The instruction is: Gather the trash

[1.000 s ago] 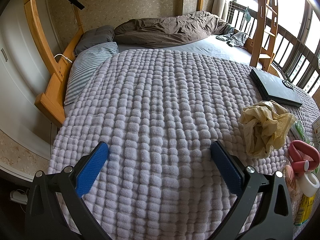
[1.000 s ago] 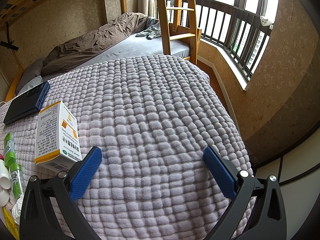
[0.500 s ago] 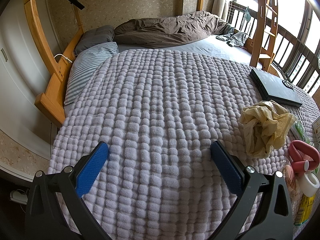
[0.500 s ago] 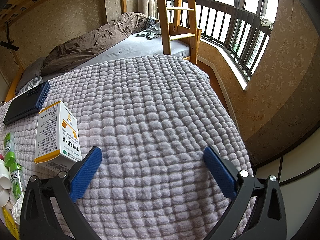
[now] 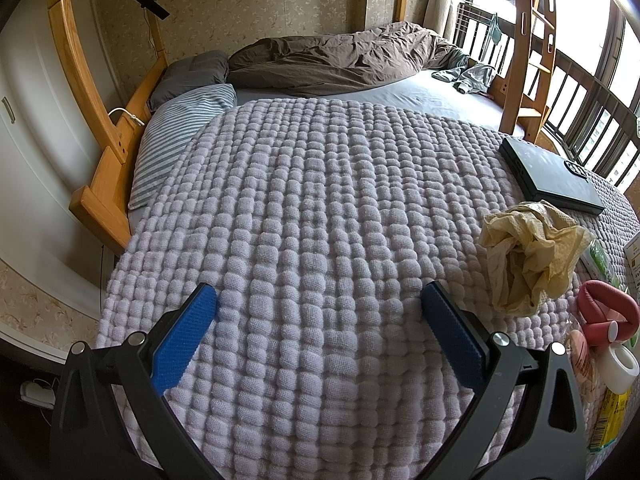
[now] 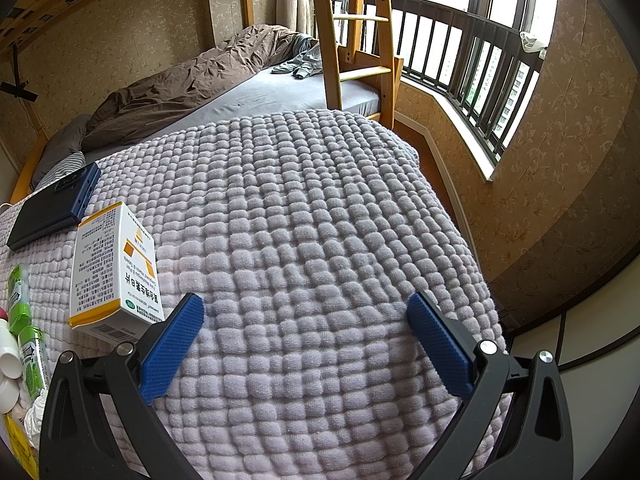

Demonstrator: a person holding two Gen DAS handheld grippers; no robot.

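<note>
Bed [image 5: 400, 92] with wooden frame carries a lavender waffle-textured blanket [image 5: 320, 220] over its near part; brown duvet [image 5: 340, 60] bunched at the far edge. Dark flat case [image 5: 552, 176] lies on the blanket toward its far right edge. White-and-orange medicine box [image 6: 114, 268] lies on the blanket near that case, just beside the right tool's left finger. Crumpled yellowish wrapper [image 5: 528, 256], the most obvious trash, sits near the blanket's right edge in the left wrist view, nearer than the case, apart from both tools. Small clutter at the near right corner there: red looped item [image 5: 604, 312], white tape roll [image 5: 620, 368], green packets [image 6: 22, 308], yellow packaging [image 5: 612, 420]. Left tool [image 5: 320, 316]: blue pads wide apart, empty, above bare blanket. Right tool [image 6: 304, 316]: pads wide apart, empty, above bare blanket near its right edge.
</note>
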